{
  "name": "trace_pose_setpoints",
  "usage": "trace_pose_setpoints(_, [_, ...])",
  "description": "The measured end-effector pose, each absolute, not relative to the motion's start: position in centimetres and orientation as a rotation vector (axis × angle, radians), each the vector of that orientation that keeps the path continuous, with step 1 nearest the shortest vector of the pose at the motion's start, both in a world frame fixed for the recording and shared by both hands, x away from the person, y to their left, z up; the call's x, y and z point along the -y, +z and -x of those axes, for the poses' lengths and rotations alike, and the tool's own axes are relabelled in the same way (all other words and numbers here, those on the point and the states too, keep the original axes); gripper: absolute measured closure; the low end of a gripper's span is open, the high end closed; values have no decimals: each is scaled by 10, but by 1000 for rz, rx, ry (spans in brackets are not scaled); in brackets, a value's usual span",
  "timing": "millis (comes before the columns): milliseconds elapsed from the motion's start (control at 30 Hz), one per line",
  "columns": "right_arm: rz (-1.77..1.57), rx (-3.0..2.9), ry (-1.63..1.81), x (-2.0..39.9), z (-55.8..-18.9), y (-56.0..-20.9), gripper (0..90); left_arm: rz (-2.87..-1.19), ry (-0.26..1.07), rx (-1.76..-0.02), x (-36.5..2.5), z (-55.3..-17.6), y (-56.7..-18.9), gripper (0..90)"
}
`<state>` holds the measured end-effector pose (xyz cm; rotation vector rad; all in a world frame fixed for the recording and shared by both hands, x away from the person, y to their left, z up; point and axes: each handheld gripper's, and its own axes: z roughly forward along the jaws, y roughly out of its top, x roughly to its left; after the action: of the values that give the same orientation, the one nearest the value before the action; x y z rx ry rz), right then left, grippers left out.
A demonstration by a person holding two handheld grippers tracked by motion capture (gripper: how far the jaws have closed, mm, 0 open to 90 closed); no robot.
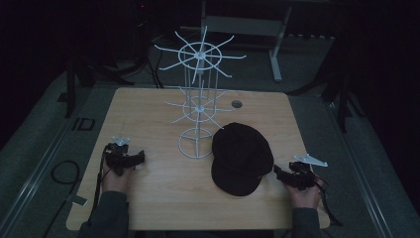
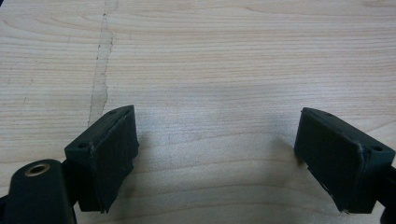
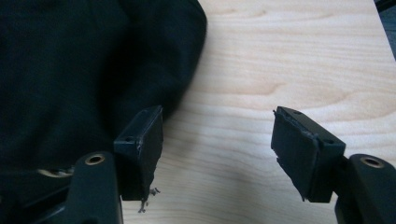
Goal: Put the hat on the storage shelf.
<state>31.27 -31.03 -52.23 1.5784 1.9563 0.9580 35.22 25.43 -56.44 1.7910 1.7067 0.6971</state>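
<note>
Right hand-held gripper (image 3: 217, 154) is sitting low on the surface (image 3: 289, 60) with its jaws spread wide and nothing between them. The black cap (image 3: 84, 70) lies just beside its one jaw, which is right at the cap's edge. Risk as I see it: closing from here could pinch only a thin fold of fabric, so the cap slips out or drags instead of lifting. Left hand-held gripper (image 2: 217, 154) is also open and empty, well apart from the cap. Beyond the cap stands a white wire rack (image 1: 199, 99); swinging the cap up carelessly could snag a prong or tip it.
</note>
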Motion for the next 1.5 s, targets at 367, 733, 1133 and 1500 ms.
trace_pose_setpoints(367, [-1626,-1970,1074,291,-331,-501,366,-1791,697,-1707,-254,-352,-564,143])
trace_pose_setpoints(733, [-1795,-1997,1038,279,-342,-513,370,-1791,697,-1707,-254,-352,-564,143])
trace_pose_setpoints(1133, [-1928,-2068,913,266,-355,-533,457,-1792,696,-1705,-254,-352,-564,144])
trace_pose_setpoints(1500, [-1979,-1974,931,267,-365,-536,746,-1792,696,-1704,-254,-352,-564,144])
